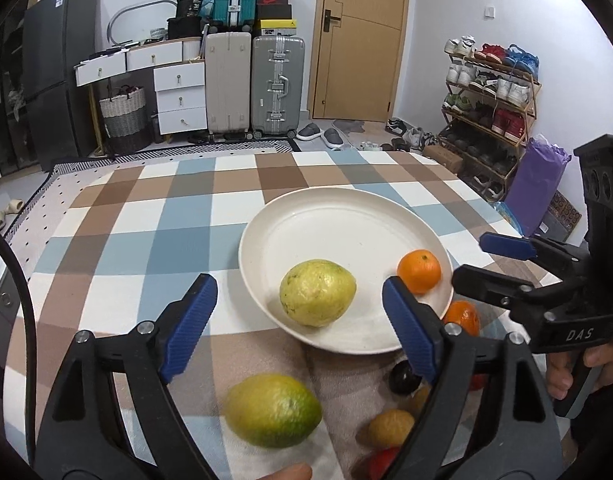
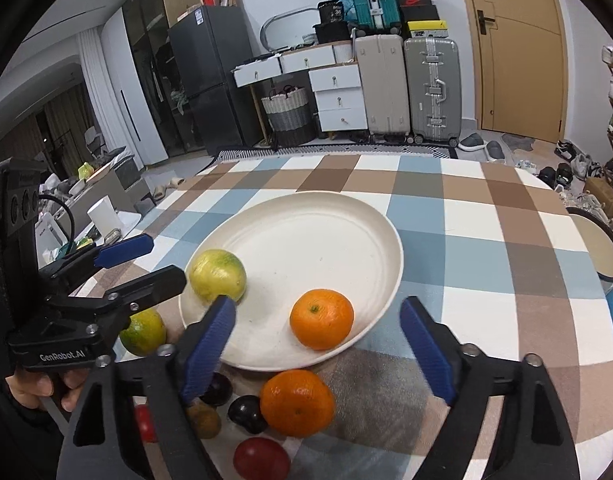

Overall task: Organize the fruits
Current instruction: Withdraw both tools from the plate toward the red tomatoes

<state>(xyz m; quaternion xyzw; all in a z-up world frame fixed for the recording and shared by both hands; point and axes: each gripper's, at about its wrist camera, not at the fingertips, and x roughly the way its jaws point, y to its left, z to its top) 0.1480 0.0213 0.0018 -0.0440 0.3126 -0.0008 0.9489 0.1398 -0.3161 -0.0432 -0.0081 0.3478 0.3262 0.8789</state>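
Both grippers are spread wide and empty. The left gripper is held over a yellow-green lemon-shaped fruit at lower centre — long axis crosswise, off the round cream plate. The right gripper is farther away.

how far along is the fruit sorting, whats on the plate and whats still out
Done: a yellow-green citrus and an orange sit on the plate. In hand: nothing; both grippers are open and empty. Left: another orange, a second citrus and several small fruits on the cloth.

Both wrist views look down, sharing plate.
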